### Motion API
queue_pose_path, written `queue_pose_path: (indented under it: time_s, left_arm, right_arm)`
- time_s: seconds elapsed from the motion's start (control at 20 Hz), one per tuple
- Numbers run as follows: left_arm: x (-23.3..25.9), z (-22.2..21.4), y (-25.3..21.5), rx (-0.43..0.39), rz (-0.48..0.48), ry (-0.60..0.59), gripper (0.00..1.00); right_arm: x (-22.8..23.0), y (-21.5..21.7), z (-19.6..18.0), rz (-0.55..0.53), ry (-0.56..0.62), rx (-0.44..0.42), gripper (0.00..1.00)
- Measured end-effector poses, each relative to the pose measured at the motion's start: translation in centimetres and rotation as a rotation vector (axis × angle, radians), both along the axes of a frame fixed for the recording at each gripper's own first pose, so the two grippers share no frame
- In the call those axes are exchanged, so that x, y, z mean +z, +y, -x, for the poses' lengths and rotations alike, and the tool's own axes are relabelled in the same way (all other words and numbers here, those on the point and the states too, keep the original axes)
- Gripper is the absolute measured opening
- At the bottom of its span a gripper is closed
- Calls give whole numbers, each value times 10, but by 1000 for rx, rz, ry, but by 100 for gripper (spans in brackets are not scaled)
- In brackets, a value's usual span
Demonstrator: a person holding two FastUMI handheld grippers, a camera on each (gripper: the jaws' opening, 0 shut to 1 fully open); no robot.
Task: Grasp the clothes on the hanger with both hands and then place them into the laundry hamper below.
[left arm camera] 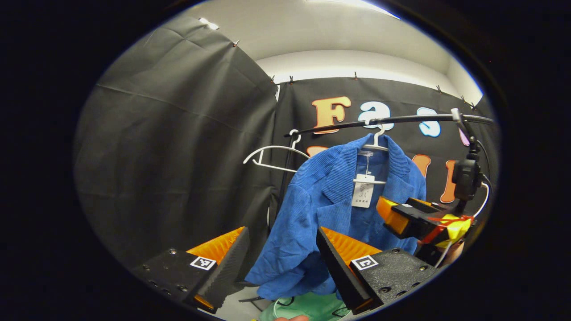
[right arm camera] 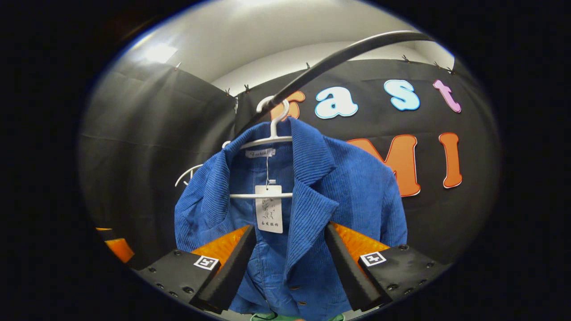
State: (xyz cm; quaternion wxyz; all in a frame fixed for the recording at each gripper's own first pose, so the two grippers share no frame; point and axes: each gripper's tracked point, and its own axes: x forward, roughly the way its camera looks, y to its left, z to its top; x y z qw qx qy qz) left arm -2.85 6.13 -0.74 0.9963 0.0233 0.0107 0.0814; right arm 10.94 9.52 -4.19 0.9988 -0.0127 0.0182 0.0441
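the blue corduroy jacket (right arm camera: 312, 196) is hanging on a white hanger (right arm camera: 271, 139) from a dark rail (right arm camera: 339, 55), its front open and a paper tag (right arm camera: 269, 214) dangling inside at the chest. in the left gripper view the same jacket (left arm camera: 312, 200) is draping down toward a green shape (left arm camera: 308, 307) at the bottom edge, probably the laundry hamper, though too little is showing to be sure. an empty white hanger (left arm camera: 272, 156) is sitting farther along the rail, beside the jacket's shoulder.

the right gripper (right arm camera: 290, 263) is pointing straight at the lapel and button front, its fingers spread wide apart with the cloth showing between them; whether the pads are touching fabric cannot be told. the left gripper (left arm camera: 281, 267) is also standing wide apart, aimed at the sleeve side of the jacket, nothing pinched. the right gripper (left arm camera: 401, 216) is appearing there too, just in front of the jacket's front.

the step in hand looks like the approach before the two-handed grasp. next, each gripper would likely need to be pushing into the cloth and closing on a good fold, then lifting the jacket clear of the hanger.
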Motion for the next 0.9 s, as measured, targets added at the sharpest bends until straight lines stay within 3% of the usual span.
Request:
queue_pose_path:
  time_s: [0.1, 0.25, 0.3, 0.35, 0.4, 0.45, 0.55, 0.85, 0.9]
  left_arm:
    - [1, 6, 7, 23, 4, -1, 95]
    - [3, 12, 18, 52, 12, -12, 92]
    - [4, 14, 23, 65, 5, -18, 95]
    - [6, 17, 27, 77, -2, -21, 95]
    - [7, 19, 31, 87, -9, -23, 95]
    - [7, 22, 35, 95, -14, -24, 95]
    - [7, 22, 37, 98, -11, -26, 95]
    - [-8, 10, 11, 12, 34, 6, 93]
    - [-11, 7, 3, -9, 37, 13, 93]
  right_arm:
    - [-20, -6, -20, 2, 23, -63, 96]
    - [-49, -27, -41, -63, 59, -187, 100]
    - [-54, -36, -49, -67, 59, -225, 100]
    - [-60, -45, -55, -70, 67, -254, 93]
    - [-65, -55, -59, -79, 82, -279, 93]
    - [-68, -63, -60, -94, 95, -297, 99]
    - [-68, -74, -61, -141, 93, -310, 94]
    - [-37, -106, -30, -249, 43, -223, 12]
    - [-25, -118, -22, -214, 9, -237, 10]
